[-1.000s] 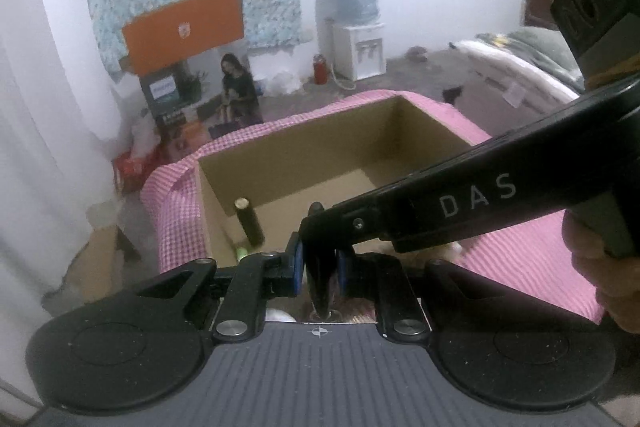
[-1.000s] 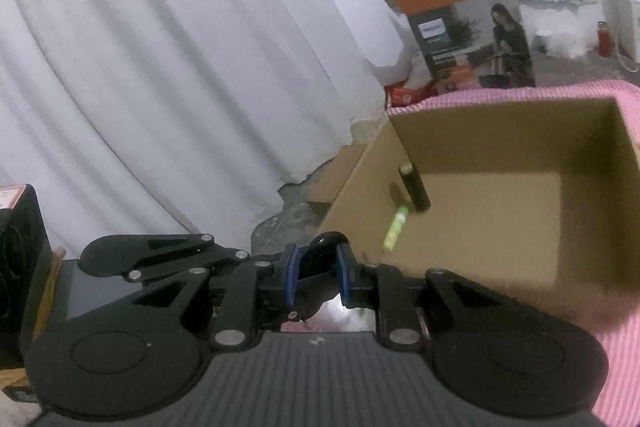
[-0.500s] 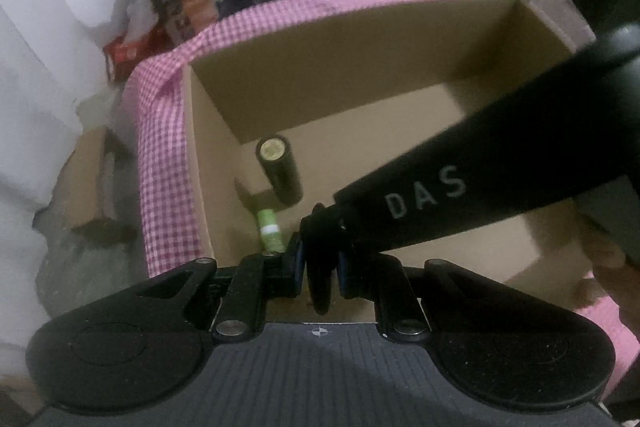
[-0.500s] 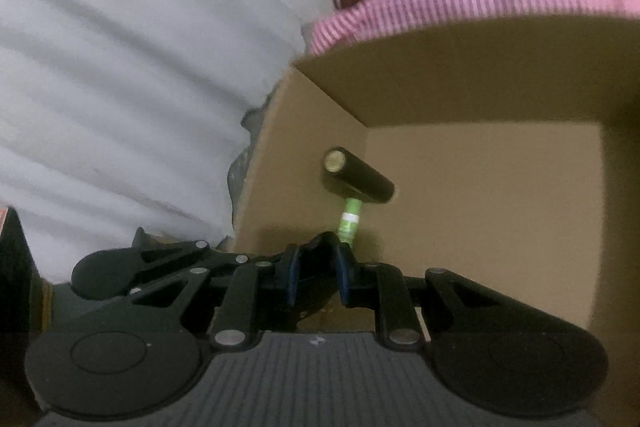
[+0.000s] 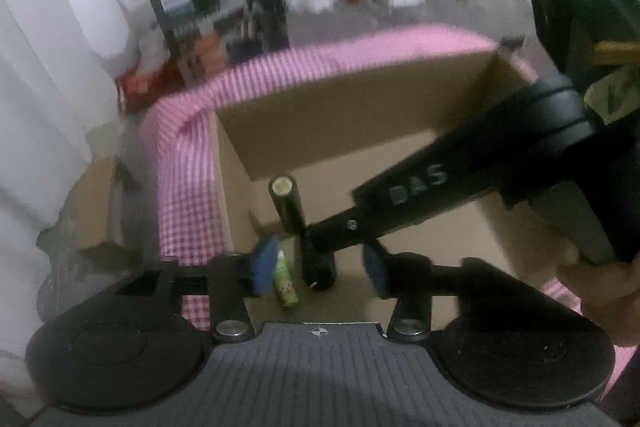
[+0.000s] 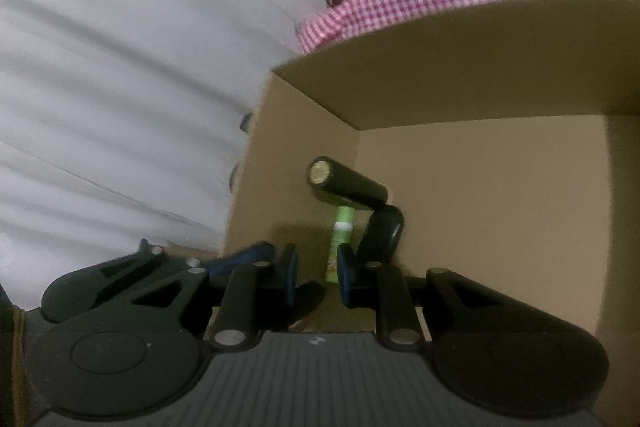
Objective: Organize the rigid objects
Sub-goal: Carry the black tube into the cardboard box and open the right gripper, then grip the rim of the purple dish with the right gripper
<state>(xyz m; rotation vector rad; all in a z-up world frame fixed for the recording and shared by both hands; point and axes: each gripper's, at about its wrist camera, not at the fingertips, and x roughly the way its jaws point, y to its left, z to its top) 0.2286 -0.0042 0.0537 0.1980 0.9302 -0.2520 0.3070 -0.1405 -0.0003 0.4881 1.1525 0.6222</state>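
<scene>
My left fingers (image 5: 264,267) have just been opening and now stand well apart, pressing on nothing. The left gripper (image 5: 319,269) points down into a cardboard box (image 5: 340,107) that sits on a tabletop covered with pink checked cloth (image 5: 184,195).

A short black cylinder (image 5: 320,273) sits on the box floor in the gap between my left pads, clear of both. It is plain, dark and stubby, with one end facing me. Just to its left, close to my left pad, a small green bottle (image 5: 286,285) lies on its side. Behind them a gold-capped black tube (image 5: 286,205) leans up near the box's left wall.

The fingers (image 6: 346,281) of my right gripper (image 6: 318,279) are drawn nearly together, with only a narrow slot between them and nothing clamped there. In the left view one right finger reaches across to the top of the short cylinder. The blur keeps me from telling whether it touches. In the right view, the cylinder is just beyond my right pad, and the green bottle shows through the slot.
</scene>
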